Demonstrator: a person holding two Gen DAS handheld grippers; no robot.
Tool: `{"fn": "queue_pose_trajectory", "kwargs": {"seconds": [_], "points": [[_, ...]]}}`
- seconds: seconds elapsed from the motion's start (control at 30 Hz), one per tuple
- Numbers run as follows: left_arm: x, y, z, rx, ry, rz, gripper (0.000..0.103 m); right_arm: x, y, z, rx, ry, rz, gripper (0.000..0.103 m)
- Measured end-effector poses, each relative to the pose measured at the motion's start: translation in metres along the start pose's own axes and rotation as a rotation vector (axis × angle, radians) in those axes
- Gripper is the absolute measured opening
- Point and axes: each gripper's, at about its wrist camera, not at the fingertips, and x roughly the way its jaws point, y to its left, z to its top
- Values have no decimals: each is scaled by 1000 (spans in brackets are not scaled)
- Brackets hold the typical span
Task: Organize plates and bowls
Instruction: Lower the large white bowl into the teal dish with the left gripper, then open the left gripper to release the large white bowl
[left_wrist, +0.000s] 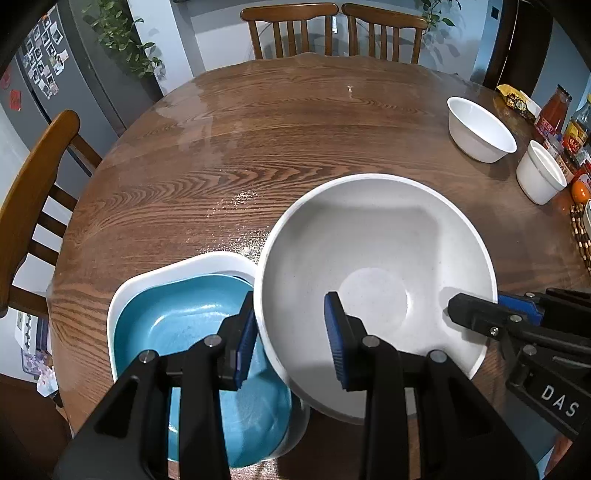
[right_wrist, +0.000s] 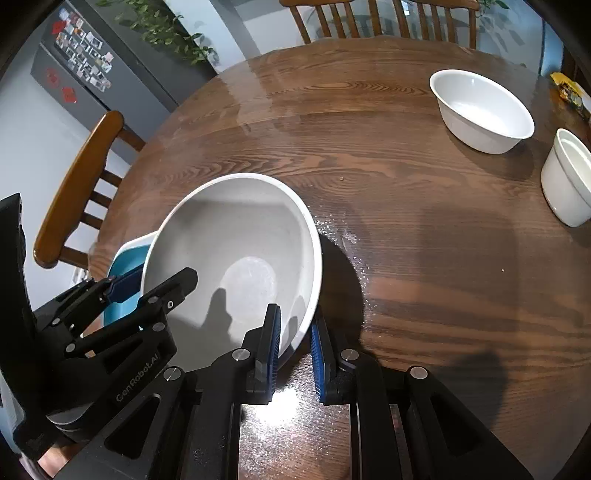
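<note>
A large speckled grey-white bowl (left_wrist: 369, 240) (right_wrist: 236, 221) hangs tilted over the near left of the wooden table (left_wrist: 258, 147). My left gripper (left_wrist: 291, 306) (right_wrist: 153, 280) is shut on its left rim, one pad outside and one inside. On the opposite rim my right gripper (right_wrist: 295, 321) (left_wrist: 491, 306) is shut too. Below the bowl's left side a blue square plate (left_wrist: 184, 325) (right_wrist: 122, 264) lies in a white square dish (left_wrist: 207, 258) (right_wrist: 136, 242). The bowl overlaps that stack's right edge; whether they touch I cannot tell.
A white bowl (left_wrist: 480, 129) (right_wrist: 480, 110) and a white ramekin (left_wrist: 539, 177) (right_wrist: 569, 177) stand at the far right. Bottles and jars (left_wrist: 561, 122) crowd the table's right edge. Wooden chairs (left_wrist: 37, 192) ring the table, and a fridge (left_wrist: 55, 74) stands at the back left.
</note>
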Motion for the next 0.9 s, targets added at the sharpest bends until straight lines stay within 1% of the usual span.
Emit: {"fn": "queue_pose_trajectory", "kwargs": {"seconds": [0.07, 0.13, 0.3, 0.33, 0.37, 0.4, 0.43, 0.47, 0.5, 0.53, 0.63, 0.77, 0.9], "points": [[0, -2, 0, 6, 1, 0, 32, 0, 0, 1, 2, 3, -3, 17], [1, -2, 0, 2, 2, -7, 35, -1, 0, 1, 11, 3, -7, 17], [0, -2, 1, 0, 1, -13, 35, -2, -3, 0, 29, 7, -5, 17], [-1, -3, 2, 0, -2, -12, 38, -3, -2, 0, 31, 6, -5, 17], [-3, -3, 2, 0, -10, -7, 42, -5, -2, 0, 32, 0, -6, 20], [-5, -2, 2, -2, -16, -5, 53, -7, -2, 1, 32, -8, -9, 27], [-8, -1, 3, -5, -28, -3, 61, -10, -1, 1, 29, -19, -13, 31], [-10, -1, 3, -5, -35, -1, 64, -14, 0, 1, 26, -35, -18, 38], [-13, 0, 4, -5, -44, 3, 64, -18, -1, 1, 25, -48, -22, 42], [-14, 0, 5, -6, -47, 3, 64, -20, -1, 1, 23, -57, -25, 42], [-19, 0, 7, -12, -58, -10, 64, -28, -1, 1, 25, -78, -29, 42], [-24, -1, 8, -20, -68, 4, 65, -39, -2, -1, 31, -104, -18, 42], [-36, 4, 8, -44, -83, -4, 66, -52, -8, -4, 42, -130, -11, 42]]}}
